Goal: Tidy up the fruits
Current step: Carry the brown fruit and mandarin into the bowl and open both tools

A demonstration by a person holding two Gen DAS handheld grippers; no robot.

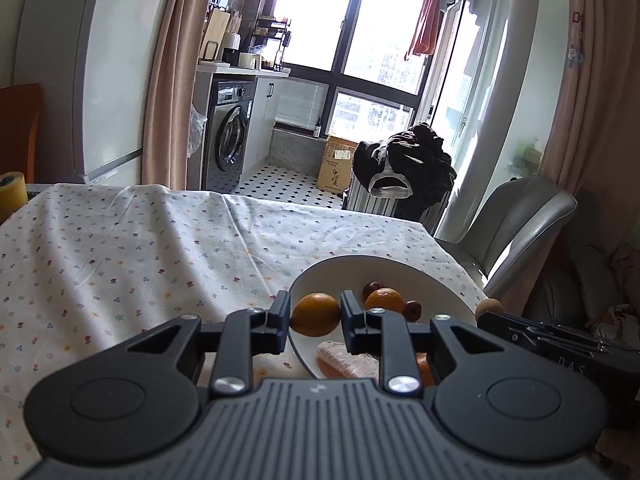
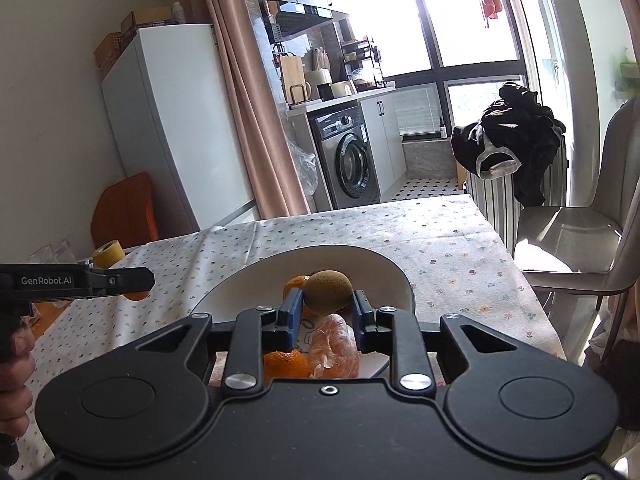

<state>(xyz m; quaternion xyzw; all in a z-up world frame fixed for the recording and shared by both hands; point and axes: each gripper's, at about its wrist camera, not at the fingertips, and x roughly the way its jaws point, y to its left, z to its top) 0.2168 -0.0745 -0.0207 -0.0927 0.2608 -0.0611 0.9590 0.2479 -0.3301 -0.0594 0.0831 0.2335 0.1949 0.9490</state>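
Left wrist view: my left gripper (image 1: 316, 316) is clamped on a small orange (image 1: 315, 314) over the white bowl's (image 1: 440, 280) rim at 9 o'clock; another orange (image 1: 384, 300) and red dates (image 1: 412, 309) lie inside. Right wrist view: my right gripper (image 2: 326, 312) pinches a kiwi (image 2: 328, 291) above the bowl, peeled tangerine (image 2: 334, 346) below on the desk (image 2: 460, 248).

Sunlit window (image 1: 352, 28), washing machine (image 1: 230, 132), tiled floor (image 1: 276, 180)

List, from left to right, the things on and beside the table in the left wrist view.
Yellow tape roll → orange held in the left gripper → second orange in the white bowl → kiwi held by the right gripper → grey chair.
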